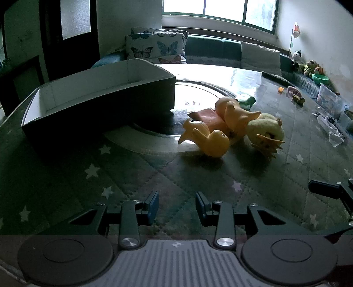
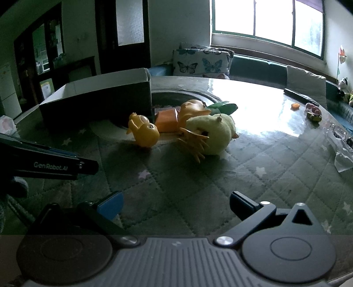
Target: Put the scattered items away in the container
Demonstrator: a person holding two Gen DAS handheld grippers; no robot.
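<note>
Presently, findings as observed:

Container: dark open box [image 1: 99,99] with pale inner walls, upper left of the left wrist view; nothing visible inside from this angle; one end rests on a round glass turntable [image 1: 198,92].
Surface: quilted green table cover [image 1: 154,176] with star print.
Scattered items: all grouped right of the box, outside it, centre of both views.
Item one: yellow rubber duck [image 1: 209,141], lying on its side at the turntable's edge.
Item two: second yellow rubber duck [image 1: 238,114], lying behind and partly on an orange packet [image 1: 209,119].
Item three: pale green plush toy [image 1: 264,130] with orange feet, touching the second duck.
Item four: green object [image 1: 247,101] behind the ducks; kind cannot be told.
Left gripper [image 1: 176,205]: bottom centre of its own view, jaws parted, nothing between them, well short of the toys.
Right gripper [image 2: 176,205]: bottom of its own view, jaws spread wide, empty, above bare cover.
Background: butterfly cushions [image 1: 154,46], window [image 1: 220,11], small toys far right.
</note>
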